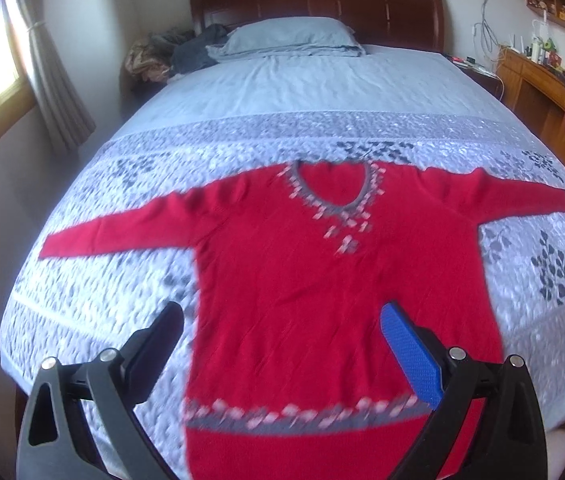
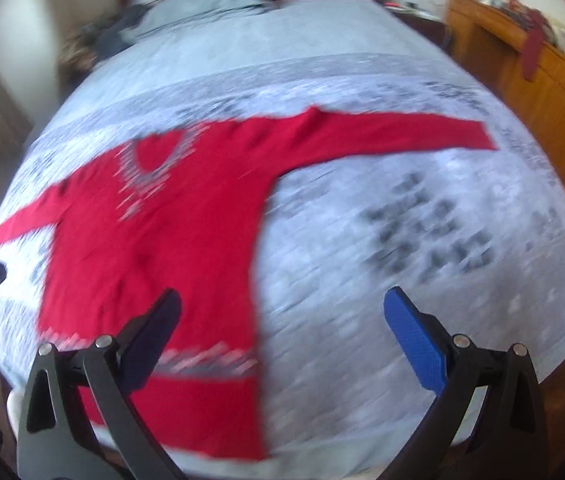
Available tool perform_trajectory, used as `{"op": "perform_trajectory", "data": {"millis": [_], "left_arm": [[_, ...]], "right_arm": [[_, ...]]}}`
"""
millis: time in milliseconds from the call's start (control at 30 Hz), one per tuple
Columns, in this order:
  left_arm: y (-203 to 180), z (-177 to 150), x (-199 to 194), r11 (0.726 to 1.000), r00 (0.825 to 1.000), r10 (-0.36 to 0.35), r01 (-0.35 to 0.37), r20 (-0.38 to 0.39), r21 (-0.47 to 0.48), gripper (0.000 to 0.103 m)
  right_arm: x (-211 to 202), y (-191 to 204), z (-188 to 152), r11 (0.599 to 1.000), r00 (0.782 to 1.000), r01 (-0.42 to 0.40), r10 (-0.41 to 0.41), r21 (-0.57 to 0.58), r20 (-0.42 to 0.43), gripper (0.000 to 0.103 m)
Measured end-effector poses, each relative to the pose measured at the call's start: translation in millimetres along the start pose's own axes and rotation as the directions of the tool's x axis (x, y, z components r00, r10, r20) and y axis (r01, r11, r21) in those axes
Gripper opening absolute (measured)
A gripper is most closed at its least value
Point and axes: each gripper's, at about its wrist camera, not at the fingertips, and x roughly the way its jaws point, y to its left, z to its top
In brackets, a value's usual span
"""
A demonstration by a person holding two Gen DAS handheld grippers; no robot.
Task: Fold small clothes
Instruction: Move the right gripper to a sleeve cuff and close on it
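Both jaws wide, holding nothing. I hold the left gripper (image 1: 282,344) over the red sweater (image 1: 322,280), which lies flat near the bed's (image 1: 322,84) foot edge, sleeves spread for folding. Right gripper (image 2: 282,320) hangs beyond its right side.

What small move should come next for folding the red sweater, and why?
Probably lower the left gripper toward the left sleeve of the red knitted sweater. The sweater lies flat on the grey patterned bedspread with both sleeves spread, unfolded. Both grippers are open and hold nothing; the right gripper hovers beside the hem.
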Motion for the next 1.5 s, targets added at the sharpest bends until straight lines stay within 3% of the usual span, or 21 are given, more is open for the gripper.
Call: {"op": "perform_trajectory", "data": {"millis": [267,433,633,700,767,900,967,1000,1067,1200,1333,1500], "left_arm": [[-93.1,79.4,70.7,0.998,0.998,-0.06,0.06,-0.001,-0.036,0.099],[-140.1,110.5,112.3,0.995,0.997,-0.076,0.075,-0.019,-0.059,0.099],[-173.8,119.3,156.8,0.994,0.995,-0.086,0.082,-0.053,-0.071,0.099],[-178.0,118.5,167.4,0.996,0.995,-0.073,0.069,-0.066,-0.058,0.099],[-179.9,117.6,180.2,0.998,0.995,-0.054,0.05,-0.086,-0.047,0.099],[-170.3,114.5,193.3,0.999,0.995,-0.021,0.017,-0.098,-0.045,0.099],[-161.3,112.2,195.4,0.999,0.995,-0.003,-0.001,-0.1,-0.045,0.099],[-156.7,111.1,196.1,0.999,0.995,0.001,-0.006,-0.1,-0.046,0.099],[-142.3,107.8,196.1,0.999,0.995,0.018,-0.022,-0.102,-0.046,0.099],[-108.6,98.1,192.9,0.997,0.993,0.061,-0.066,-0.103,-0.046,0.099],[-71.6,90.7,191.1,0.992,0.989,0.086,-0.096,-0.12,-0.081,0.099],[-25.5,88.4,195.6,0.984,0.983,0.106,-0.126,-0.15,-0.127,0.099]], "right_arm": [[81.8,-202.7,120.0,0.968,0.984,0.172,-0.159,0.181,-0.081,0.1],[149.1,-310.7,159.9,0.938,0.972,0.19,-0.136,0.291,-0.194,0.1],[199.7,-374.0,178.4,0.9,0.979,0.106,-0.019,0.423,-0.204,0.1],[212.7,-381.2,182.2,0.89,0.978,0.095,-0.001,0.446,-0.207,0.099],[222.3,-385.1,184.2,0.884,0.977,0.091,0.011,0.459,-0.214,0.08],[232.6,-386.3,186.0,0.886,0.973,0.117,-0.012,0.449,-0.229,0.057],[230.2,-384.9,187.9,0.891,0.975,0.117,-0.02,0.439,-0.22,0.017],[227.1,-385.1,188.2,0.889,0.978,0.098,-0.003,0.448,-0.207,0.012],[216.8,-382.8,190.0,0.884,0.987,0.037,0.041,0.466,-0.156,0.009],[185.1,-348.8,201.9,0.925,0.998,0.026,-0.002,0.378,-0.062,0.009],[160.3,-290.3,213.9,0.972,0.999,0.045,-0.042,0.233,-0.02,0.009],[159.1,-179.2,212.3,0.999,0.998,0.032,-0.03,0.038,-0.053,0.009]]}}
